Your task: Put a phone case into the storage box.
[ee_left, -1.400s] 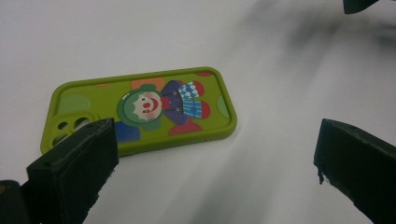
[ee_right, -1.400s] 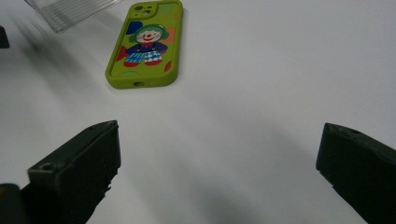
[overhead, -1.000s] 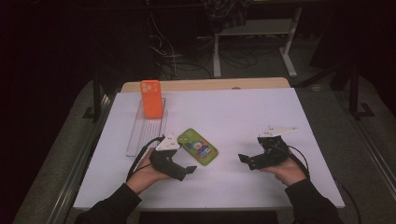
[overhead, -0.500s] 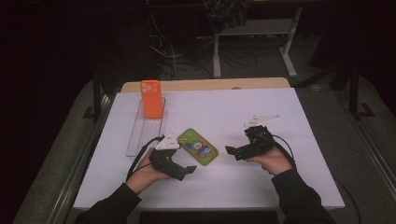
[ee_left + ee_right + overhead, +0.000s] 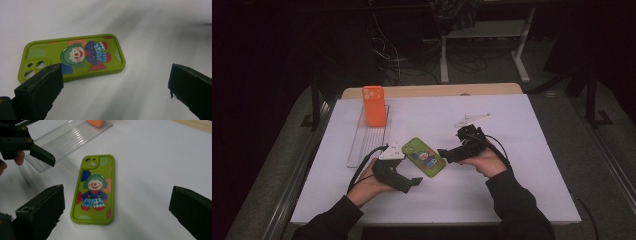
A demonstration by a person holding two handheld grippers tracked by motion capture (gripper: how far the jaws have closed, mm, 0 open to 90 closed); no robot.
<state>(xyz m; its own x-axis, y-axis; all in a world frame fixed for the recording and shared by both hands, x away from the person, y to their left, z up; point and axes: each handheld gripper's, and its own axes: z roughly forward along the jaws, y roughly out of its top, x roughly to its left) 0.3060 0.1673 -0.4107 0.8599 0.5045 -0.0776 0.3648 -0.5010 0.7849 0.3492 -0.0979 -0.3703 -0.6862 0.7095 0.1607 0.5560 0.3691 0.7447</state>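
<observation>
Two grippers flank a green phone case (image 5: 424, 156) lying flat mid-table. Left gripper (image 5: 412, 182), near-left of it, has jaws wide apart, holding nothing. Right gripper (image 5: 443, 153), just right of it, likewise gapes empty.

The green phone case (image 5: 96, 188) looks like soft matt silicone, its clown figure printed glossy and slightly raised. Beside it, the left hand-held gripper (image 5: 115, 92) has matt black plastic jaws with rough, chipped edges. Beyond the case, the ribbed tray (image 5: 369, 136) is clear glossy plastic. The desk (image 5: 512, 190) has a smooth white matt top with a bare wood edge.
</observation>
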